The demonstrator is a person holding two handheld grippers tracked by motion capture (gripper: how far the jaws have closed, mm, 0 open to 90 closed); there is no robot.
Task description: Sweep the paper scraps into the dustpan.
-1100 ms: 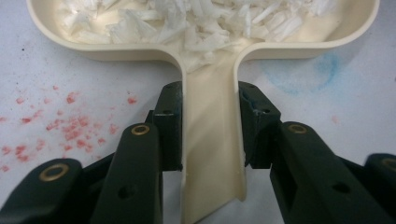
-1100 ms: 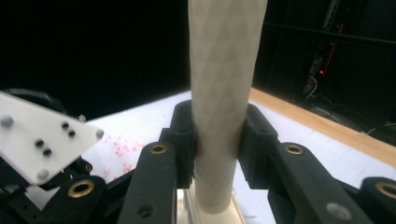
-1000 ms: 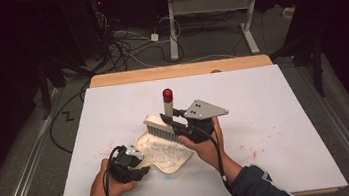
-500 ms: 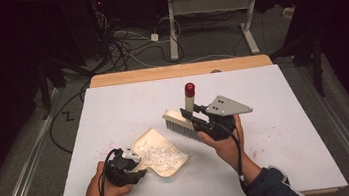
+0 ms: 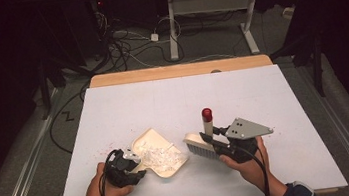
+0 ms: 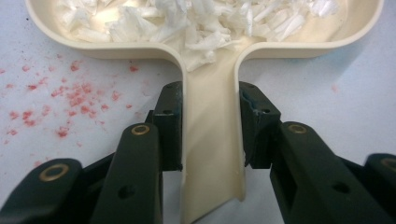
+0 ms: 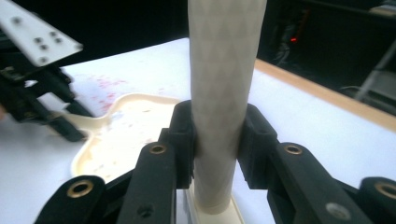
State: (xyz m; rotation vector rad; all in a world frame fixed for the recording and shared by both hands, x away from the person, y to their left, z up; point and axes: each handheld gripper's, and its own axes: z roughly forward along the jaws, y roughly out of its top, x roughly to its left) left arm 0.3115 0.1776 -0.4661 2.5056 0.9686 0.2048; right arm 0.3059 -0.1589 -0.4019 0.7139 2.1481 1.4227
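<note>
A cream dustpan (image 5: 168,165) lies on the white table cover near the front, holding several white paper scraps (image 6: 187,18). My left gripper (image 5: 131,162) is shut on the dustpan's handle (image 6: 212,140), one pad on each side of it. To the right of the pan, my right gripper (image 5: 211,141) is shut on the pale upright handle (image 7: 224,93) of a brush. The handle has a red tip (image 5: 206,113). The brush head (image 5: 198,145) hangs low, just right of the pan's rim. In the right gripper view the dustpan (image 7: 126,130) lies beyond the brush handle, with the left gripper (image 7: 37,102) at its left.
Red crumbs (image 6: 70,98) are scattered on the white cover (image 5: 172,98) left of the pan's handle. A wooden table edge (image 5: 179,70) runs along the far side. Cables and desk legs (image 5: 171,28) lie on the floor beyond.
My right gripper has carried the brush to the right, from over the dustpan to just beside its right rim. The left gripper and the pan have stayed in place.
</note>
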